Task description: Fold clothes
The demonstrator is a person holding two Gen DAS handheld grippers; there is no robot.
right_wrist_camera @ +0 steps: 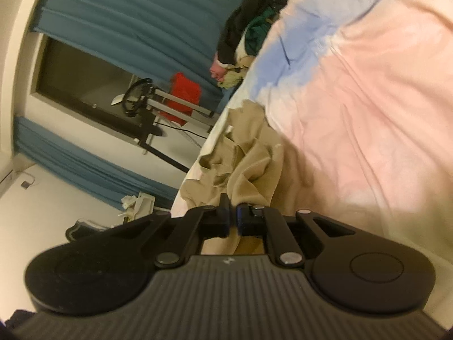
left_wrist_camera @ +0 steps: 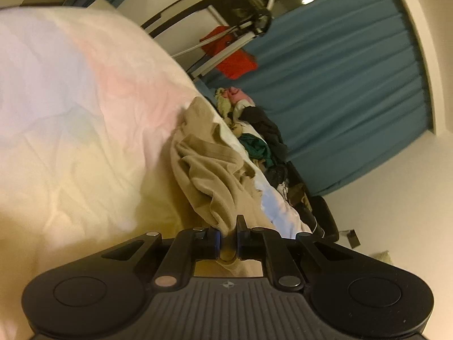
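I hold one tan garment [left_wrist_camera: 206, 167] in both grippers, each pinching a separate edge so the cloth can be drawn out between them. The left gripper [left_wrist_camera: 228, 240] is clenched on a bunched fold of the tan fabric, which runs up from its fingertips and lies crumpled on the pastel bedspread [left_wrist_camera: 70, 107]. The right gripper [right_wrist_camera: 232, 221] is likewise clamped on the same garment [right_wrist_camera: 243, 158], its jaws nearly meeting over a thin layer of cloth. Most of the garment rests in loose folds near the bed's edge, neither flat nor neatly folded; I judge that it must be spread before a clean crease can be made. A heap of dark and coloured clothes [left_wrist_camera: 263, 144] lies farther along the bed, beside the teal curtain [left_wrist_camera: 339, 85], apart from the held piece.
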